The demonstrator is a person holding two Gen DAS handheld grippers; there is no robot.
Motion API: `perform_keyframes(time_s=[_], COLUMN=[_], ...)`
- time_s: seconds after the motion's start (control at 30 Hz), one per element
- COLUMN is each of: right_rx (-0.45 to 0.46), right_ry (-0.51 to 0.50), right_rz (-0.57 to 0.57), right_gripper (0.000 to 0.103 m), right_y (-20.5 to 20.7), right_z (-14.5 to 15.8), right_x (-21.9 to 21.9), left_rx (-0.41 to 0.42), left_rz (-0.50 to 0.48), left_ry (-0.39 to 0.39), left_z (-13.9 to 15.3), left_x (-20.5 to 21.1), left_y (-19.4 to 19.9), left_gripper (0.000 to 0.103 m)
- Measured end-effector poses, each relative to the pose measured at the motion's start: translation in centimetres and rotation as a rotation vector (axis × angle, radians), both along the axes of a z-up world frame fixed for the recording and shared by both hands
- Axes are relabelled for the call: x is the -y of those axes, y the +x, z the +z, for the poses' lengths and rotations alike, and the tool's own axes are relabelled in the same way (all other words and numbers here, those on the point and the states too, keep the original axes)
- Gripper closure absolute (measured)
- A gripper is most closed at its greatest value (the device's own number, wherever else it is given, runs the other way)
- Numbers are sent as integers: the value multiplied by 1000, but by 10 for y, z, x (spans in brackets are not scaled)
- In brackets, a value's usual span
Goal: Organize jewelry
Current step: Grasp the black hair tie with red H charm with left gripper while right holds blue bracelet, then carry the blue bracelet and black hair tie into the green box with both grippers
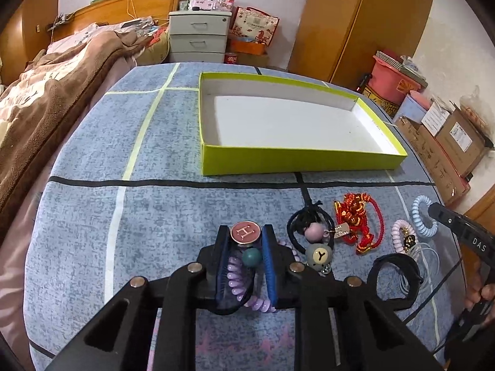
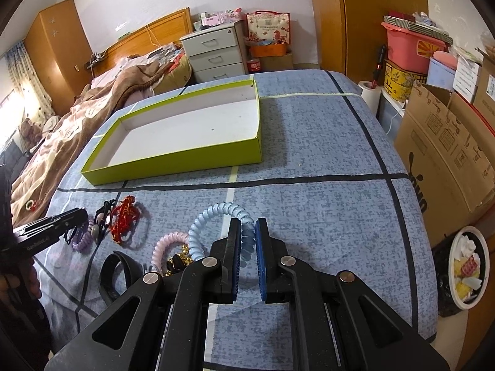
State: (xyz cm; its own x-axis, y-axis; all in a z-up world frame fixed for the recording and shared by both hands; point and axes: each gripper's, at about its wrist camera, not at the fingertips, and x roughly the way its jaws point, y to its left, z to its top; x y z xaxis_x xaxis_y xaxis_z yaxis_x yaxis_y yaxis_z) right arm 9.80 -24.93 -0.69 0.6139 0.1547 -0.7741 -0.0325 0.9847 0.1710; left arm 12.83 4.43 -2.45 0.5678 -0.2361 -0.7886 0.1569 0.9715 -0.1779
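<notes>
While the lime-green tray (image 1: 297, 160) sits with nothing on its white floor, every piece of jewelry lies on the blue patterned bed cover (image 1: 173, 216) on the near side of the tray. The left gripper (image 1: 246, 241) is clenched on a lilac spiral hair tie (image 1: 236, 281) bearing a round pink "H" charm (image 1: 246, 232) and a teal bead (image 1: 252, 257). Right of that hair tie lie a black hair tie with a pink bead (image 1: 312, 230), a grey bear charm (image 1: 318, 255), a red knotted ornament (image 1: 359, 222) and a pale pink spiral tie (image 1: 400, 235). The right gripper (image 2: 247, 235) is clamped on the light blue spiral hair tie (image 2: 216, 213), nearest the tray's right corner.
</notes>
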Motion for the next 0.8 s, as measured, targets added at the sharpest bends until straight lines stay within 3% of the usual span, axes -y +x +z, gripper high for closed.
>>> perform_keyframes(time_s=[0.43,0.8], right_rx=[45,106], right_ry=[14,-6], right_rz=[2,18], right_gripper=[93,93], right_y=[-3,35], right_z=[17,48], right_x=[0,-10], left_rx=[64,117], left_rz=[18,12], left_ry=[-9,-4], left_z=[28,56], left_x=[-11,-6], left_y=[-5,32], left_gripper=[81,81])
